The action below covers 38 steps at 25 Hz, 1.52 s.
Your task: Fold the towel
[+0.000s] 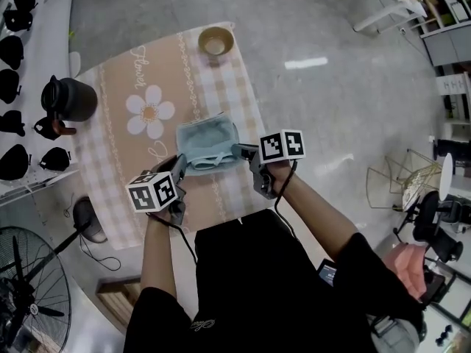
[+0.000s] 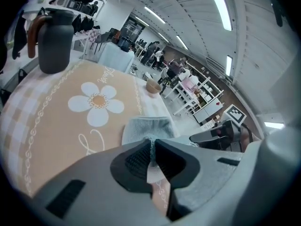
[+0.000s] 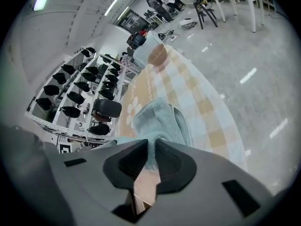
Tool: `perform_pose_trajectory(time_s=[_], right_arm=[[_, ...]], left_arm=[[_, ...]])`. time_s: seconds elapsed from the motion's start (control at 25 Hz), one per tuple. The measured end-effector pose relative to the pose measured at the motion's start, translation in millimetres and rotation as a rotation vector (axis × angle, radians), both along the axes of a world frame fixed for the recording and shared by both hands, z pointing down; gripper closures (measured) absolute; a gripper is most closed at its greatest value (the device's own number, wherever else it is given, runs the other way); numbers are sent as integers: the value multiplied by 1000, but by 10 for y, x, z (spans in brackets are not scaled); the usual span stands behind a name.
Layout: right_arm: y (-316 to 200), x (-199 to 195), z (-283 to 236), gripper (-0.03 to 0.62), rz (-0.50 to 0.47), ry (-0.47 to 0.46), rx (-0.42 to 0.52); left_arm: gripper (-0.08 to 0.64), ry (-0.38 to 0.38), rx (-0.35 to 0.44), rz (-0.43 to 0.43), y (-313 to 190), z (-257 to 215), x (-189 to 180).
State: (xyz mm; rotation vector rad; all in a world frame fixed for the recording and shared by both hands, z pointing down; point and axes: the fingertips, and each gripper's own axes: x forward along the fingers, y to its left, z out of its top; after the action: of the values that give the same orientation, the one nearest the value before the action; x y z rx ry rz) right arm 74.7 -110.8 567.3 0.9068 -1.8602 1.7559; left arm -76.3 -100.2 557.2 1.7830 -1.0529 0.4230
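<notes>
Glossy grey floor (image 1: 338, 94); black fan (image 1: 33, 307) lower left; white shelves (image 3: 70, 86); ceiling strip lights (image 2: 218, 6).

Head view: from the person's head, high above the bench (image 1: 110, 190), facing steeply down; it takes in the whole bench top, both arms and the floor around.
Left gripper view: rides on the left tongs (image 2: 151, 149), low over the near bench edge, facing the far end; very near the towel (image 2: 148, 128), with the jug (image 2: 55, 41) far left.
Right gripper view: rides on the right tongs (image 3: 151, 149), equally low and near, facing far and left toward the shelves (image 3: 75, 98).
Shared by all three: towel, flower print (image 1: 149, 111), bowl (image 1: 215, 43).
Cross-sight: the left gripper view catches the right tongs at its right side.
</notes>
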Motion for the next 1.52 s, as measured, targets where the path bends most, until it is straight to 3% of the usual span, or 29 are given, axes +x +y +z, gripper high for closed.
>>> perform_pose_trajectory(time_s=[0.12,0.36,0.48,0.56,0.68,0.84,0.96,1.08,1.24,1.4,1.48,1.52], right_arm=[[-218,-52,-6,540,22,-29,13],[-639,-27,-96,453,136,-91,105],[-766,65,-222,407,175,-97,192],[-801,163,-330,390,174,-72,273],[-669,166,-441,388,37,25,414],[-351,-76,-460,388,-242,168,594],[-197,-331,-424,390,-386,203,688],[-198,-420,-399,390,-360,199,696],[-204,-277,-415,390,-279,267,729],[-36,-145,-397,392,-267,277,711],[85,-65,-396,442,-283,301,715],[144,-15,-408,505,-291,319,726]], left_arm=[[529,-6,15,-11,-187,52,-41],[516,58,39,-75,-473,98,-75],[435,87,103,-137,-580,-23,-148],[295,88,169,-193,-628,-146,-267],[295,71,230,-178,-548,-272,-365],[295,10,240,-12,-294,-243,-188],[295,-43,266,70,-171,-215,-40],[296,-58,268,75,-122,-164,39],[296,-98,290,34,-64,-164,25],[311,-115,258,21,145,-110,87],[366,-138,238,24,299,-91,132],[447,-157,233,23,374,-85,154]])
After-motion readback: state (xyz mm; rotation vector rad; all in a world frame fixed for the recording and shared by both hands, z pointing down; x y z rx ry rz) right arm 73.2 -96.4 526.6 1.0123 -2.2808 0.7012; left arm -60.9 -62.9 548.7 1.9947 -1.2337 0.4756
